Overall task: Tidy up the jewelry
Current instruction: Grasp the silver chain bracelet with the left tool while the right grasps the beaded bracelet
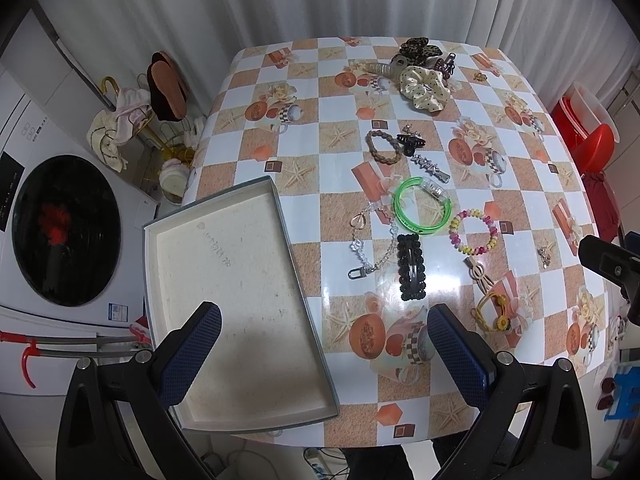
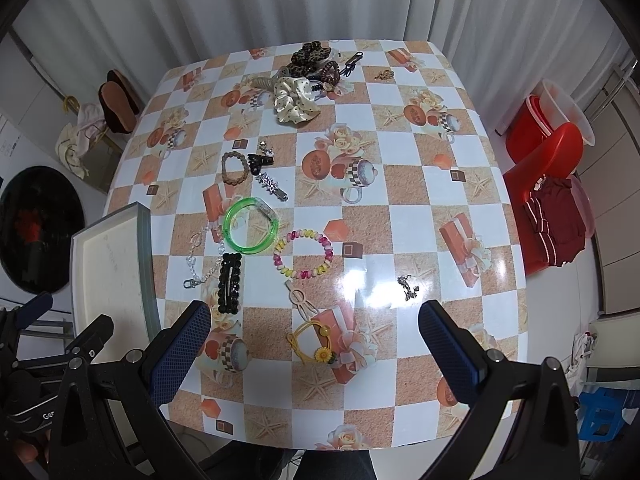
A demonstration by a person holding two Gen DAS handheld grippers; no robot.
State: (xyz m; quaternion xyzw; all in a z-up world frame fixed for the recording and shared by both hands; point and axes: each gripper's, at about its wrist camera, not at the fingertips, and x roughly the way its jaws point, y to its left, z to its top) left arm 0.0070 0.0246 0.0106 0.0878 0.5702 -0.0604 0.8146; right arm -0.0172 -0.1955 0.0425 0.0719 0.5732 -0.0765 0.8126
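Note:
An empty cream-lined box (image 1: 240, 304) lies at the table's left edge; it also shows in the right wrist view (image 2: 112, 264). Jewelry lies spread on the checkered tablecloth: a green bangle (image 1: 422, 211) (image 2: 251, 226), a pastel bead bracelet (image 1: 474, 232) (image 2: 303, 254), a black beaded clip (image 1: 412, 266) (image 2: 229, 283), a clear chain (image 1: 370, 246) (image 2: 200, 258), a yellow flower tie (image 1: 494, 306) (image 2: 310, 342) and a brown braided band (image 1: 383, 146) (image 2: 234, 167). My left gripper (image 1: 324, 324) is open above the box's right rim. My right gripper (image 2: 314, 320) is open above the yellow tie.
A pile of scrunchies and hair clips (image 1: 422, 68) (image 2: 304, 80) sits at the far end of the table (image 2: 420, 216). A small metal charm (image 2: 408, 288) lies at the right. A washing machine (image 1: 64, 232) stands left; red chairs and tubs (image 2: 548, 176) stand right.

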